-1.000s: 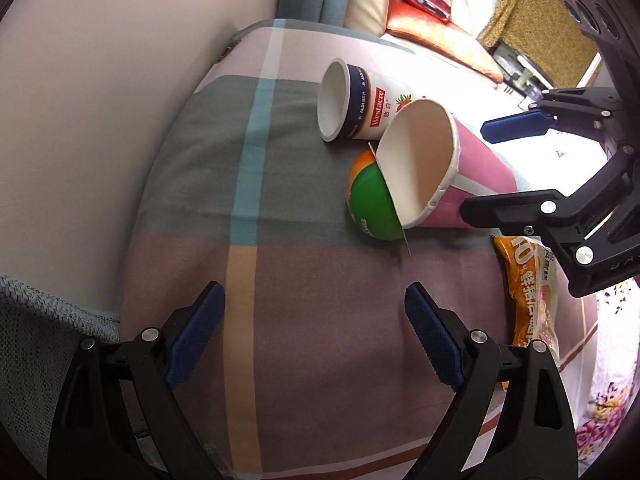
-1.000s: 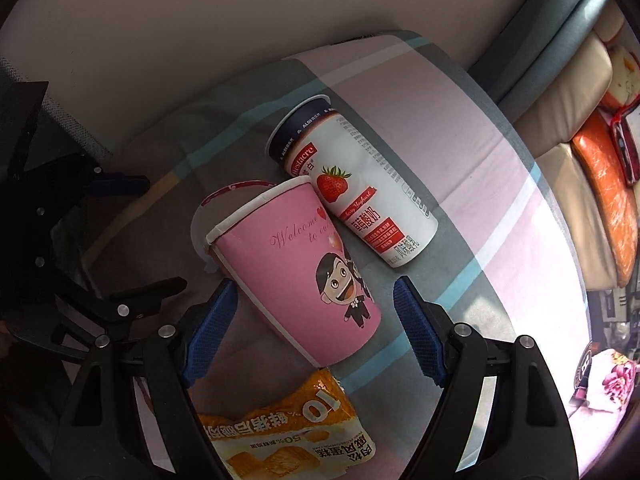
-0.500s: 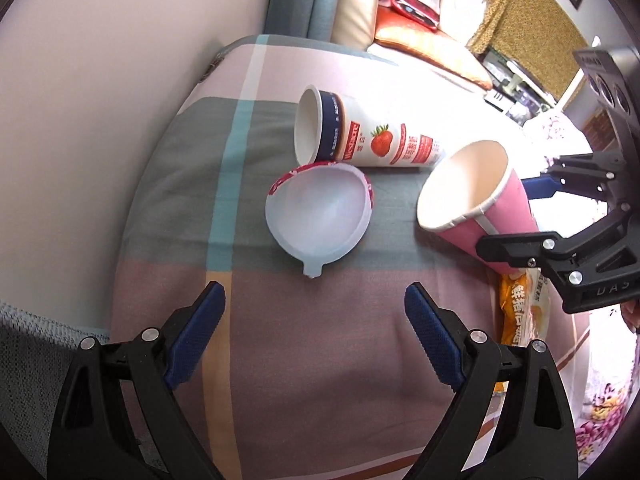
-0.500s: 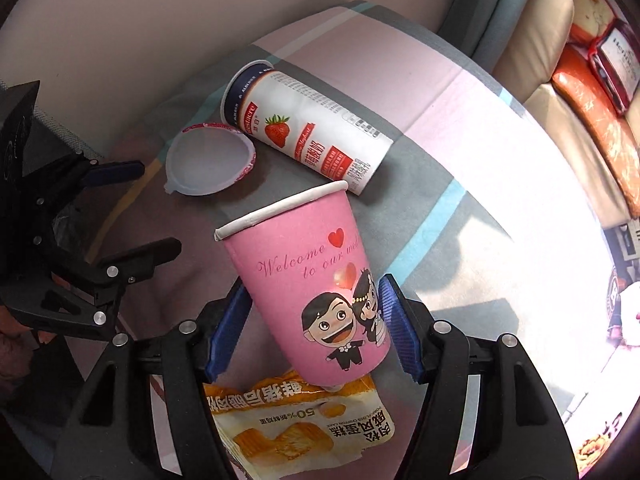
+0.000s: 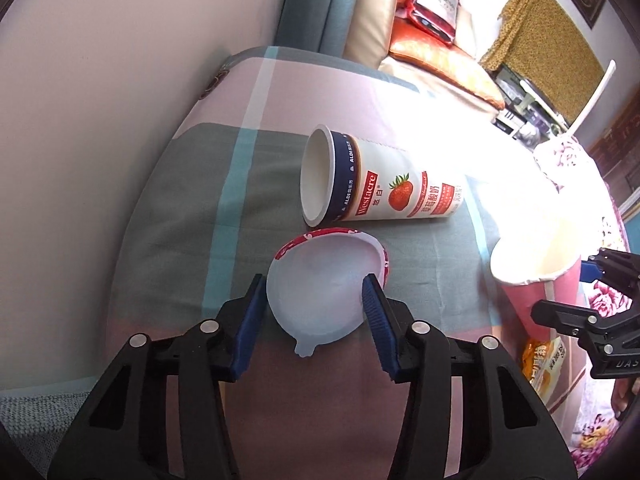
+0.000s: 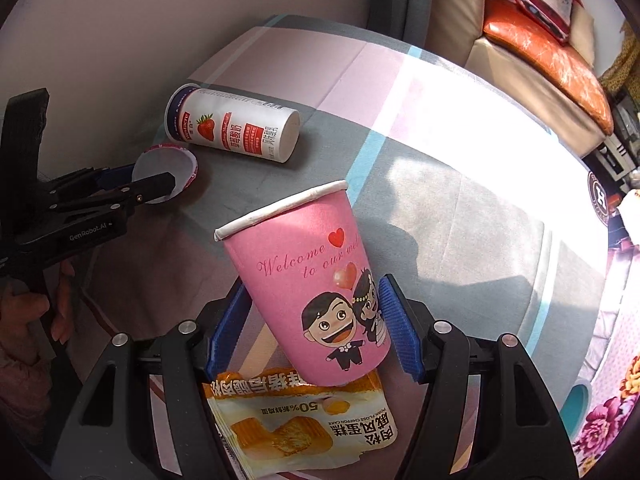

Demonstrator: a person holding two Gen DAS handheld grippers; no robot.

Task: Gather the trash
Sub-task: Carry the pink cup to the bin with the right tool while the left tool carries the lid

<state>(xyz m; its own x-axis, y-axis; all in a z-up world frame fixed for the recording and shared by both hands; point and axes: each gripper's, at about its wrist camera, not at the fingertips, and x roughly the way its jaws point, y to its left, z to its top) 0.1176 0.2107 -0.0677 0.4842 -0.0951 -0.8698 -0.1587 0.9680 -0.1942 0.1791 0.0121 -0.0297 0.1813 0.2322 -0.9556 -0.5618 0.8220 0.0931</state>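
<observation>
Left gripper (image 5: 314, 300): blue pads on both sides of the plastic lid (image 5: 324, 292), touching its rim, so it's clamped on the lid. Lid is a shallow translucent dome with a red printed edge and a small tab pointing at the camera, sitting on the plaid cloth (image 5: 192, 208), near-centre of the left wrist view. In the right wrist view the same lid (image 6: 168, 170) shows at far left between the left gripper's fingers, partly hidden by one of them.

Right gripper (image 6: 312, 328): closed on the pink paper cup (image 6: 308, 296), pads pressed on its lower body either side. Cup is tilted, mouth up and leaning left, white rolled rim, cartoon wedding couple and "Welcome" script on the side. Looks lifted off the cloth. Left wrist view has the cup (image 5: 532, 280) at the right edge, open mouth visible, inside washed out by sunlight.

Just under and nearer than the cup: yellow snack wrapper (image 6: 304, 420), chiffon cake print, flat on the cloth between the right gripper's arms.

Beyond the lid: strawberry yogurt cup (image 5: 380, 188), on its side, open mouth to the left, near the lid's far edge; can't tell if they touch. White body, navy band at the mouth, red label.

Far: beige sofa (image 5: 400, 40) with an orange cushion (image 5: 440, 68) and a red Hennessy bag (image 5: 434, 4).
</observation>
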